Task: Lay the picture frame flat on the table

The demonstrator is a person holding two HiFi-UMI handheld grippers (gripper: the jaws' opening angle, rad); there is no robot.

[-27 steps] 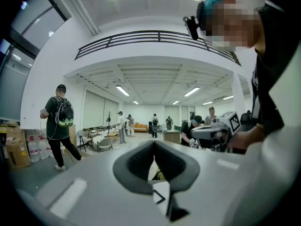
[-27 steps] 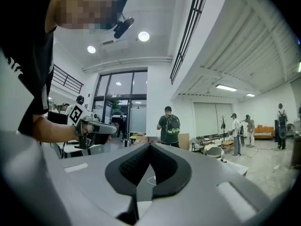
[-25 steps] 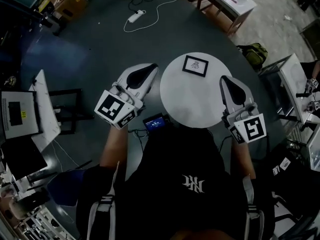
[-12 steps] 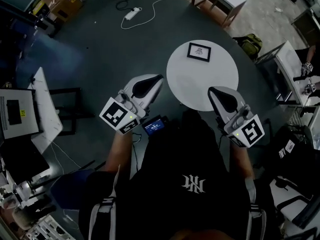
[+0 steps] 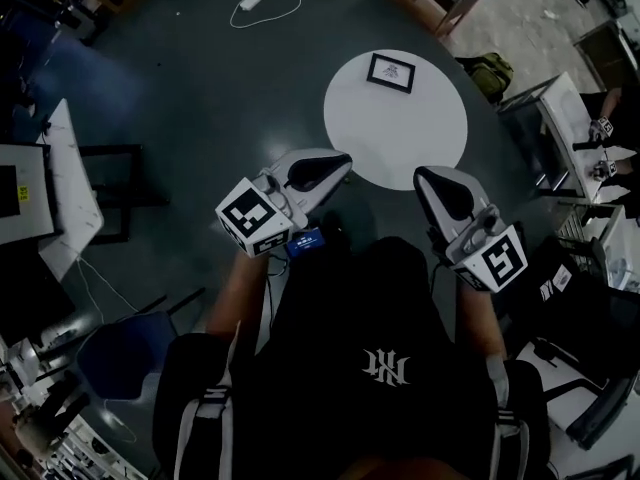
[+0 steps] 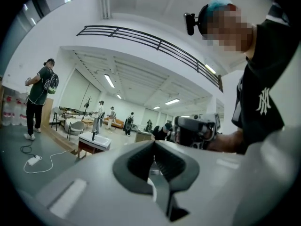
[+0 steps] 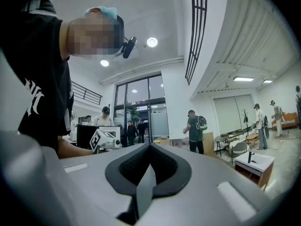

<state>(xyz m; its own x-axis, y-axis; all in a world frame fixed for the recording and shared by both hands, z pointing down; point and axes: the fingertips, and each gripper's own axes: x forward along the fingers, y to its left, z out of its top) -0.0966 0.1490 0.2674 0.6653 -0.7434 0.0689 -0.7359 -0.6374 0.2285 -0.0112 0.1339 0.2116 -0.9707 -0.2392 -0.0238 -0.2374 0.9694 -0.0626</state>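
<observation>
Only one picture frame [image 5: 391,72] on one table [image 5: 400,138]; left claw [image 5: 344,159], right claw [image 5: 421,176] closed, empty.

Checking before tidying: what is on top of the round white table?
Only a black rectangular picture frame, apparently lying flat near the far edge of the round white table. The patch of tabletop beneath the frame is covered.

Picture frame [image 5: 391,72] flat on round white table [image 5: 400,138]
</observation>
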